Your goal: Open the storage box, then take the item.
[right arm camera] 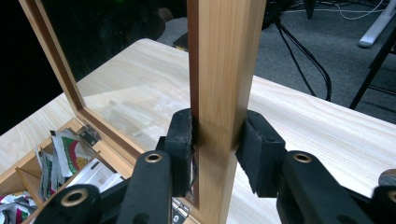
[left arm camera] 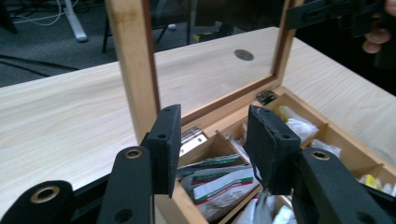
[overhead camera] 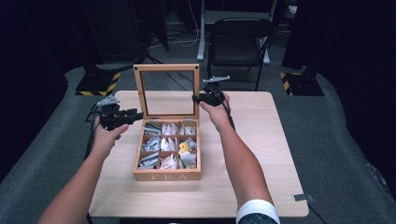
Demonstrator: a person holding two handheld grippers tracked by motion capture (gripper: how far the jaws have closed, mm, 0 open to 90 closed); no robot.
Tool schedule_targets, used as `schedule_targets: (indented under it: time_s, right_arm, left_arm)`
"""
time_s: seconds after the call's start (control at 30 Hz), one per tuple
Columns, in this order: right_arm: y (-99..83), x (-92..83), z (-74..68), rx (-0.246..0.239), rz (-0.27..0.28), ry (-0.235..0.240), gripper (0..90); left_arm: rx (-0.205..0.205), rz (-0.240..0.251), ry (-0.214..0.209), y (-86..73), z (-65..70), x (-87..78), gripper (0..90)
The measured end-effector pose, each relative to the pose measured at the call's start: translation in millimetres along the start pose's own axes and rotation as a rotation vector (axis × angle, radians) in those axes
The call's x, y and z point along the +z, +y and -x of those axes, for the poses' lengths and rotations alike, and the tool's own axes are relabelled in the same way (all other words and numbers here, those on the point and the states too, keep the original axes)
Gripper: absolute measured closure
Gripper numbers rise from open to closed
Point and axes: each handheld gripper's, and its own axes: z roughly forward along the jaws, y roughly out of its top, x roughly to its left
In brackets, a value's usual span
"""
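a pale wooden table [overhead camera: 261, 154] carries the whole job, with a folding chair [overhead camera: 240, 39] well behind it on the grey floor. near the table's middle sits the tea box [overhead camera: 166, 175], its base square to the person, and that is the thing in hand. its lid [overhead camera: 166, 68], a wooden frame around a clear pane, stands upright on hinges at the back edge, so the nine compartments lie open from above. the tea bags [overhead camera: 169, 145] fill those compartments in loose paper sachets, white, green-striped and one yellow. the right gripper [right arm camera: 215, 140] is at the lid's right-hand post, low down near a hinge; its jaws are closed on that post, the pads pressed against both faces of the wood. gripping the frame rather than the pane looks like a way to keep the lid upright, or to steer it, without touching the glass, and holding low near the hinge gives steady control. the left gripper [left arm camera: 212, 144] hangs just off the box's left rear corner, beside the lid's left post, above the back compartments. its jaws stand apart with nothing between them: the pads touch neither the wood nor a sachet. it seems placed there either to meet the lid's other post or to dip into the back row, though which cannot be told from here. the small brass hinges [left arm camera: 267, 96] are the smallest parts that matter.
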Motion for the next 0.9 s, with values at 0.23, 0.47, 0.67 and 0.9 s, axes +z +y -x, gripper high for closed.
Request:
schedule_targets:
  time_s: [0.23, 0.47, 0.67, 0.9]
  right_arm:
    - [0.5, 3.0, 1.8, 0.011, 0.001, 0.0, 65.2]
    - [-0.1, -4.4, -1.2, 0.022, -0.033, -0.034, 55.0]
    - [-0.4, -20.9, -10.6, -0.004, -0.03, -0.022, 52.6]
    - [-7.5, -43.1, -28.7, -0.083, -0.047, -0.055, 42.0]
  left_arm:
    - [0.015, -0.018, -0.02, -0.7, 7.4, -1.6, 53.2]
    - [-0.035, 0.031, -0.05, -6.6, 11.5, -4.7, 52.6]
    - [-0.045, 0.012, -0.024, -14.6, 13.1, -9.4, 52.2]
    - [-0.042, 0.002, -0.017, -23.2, 21.8, -22.2, 50.0]
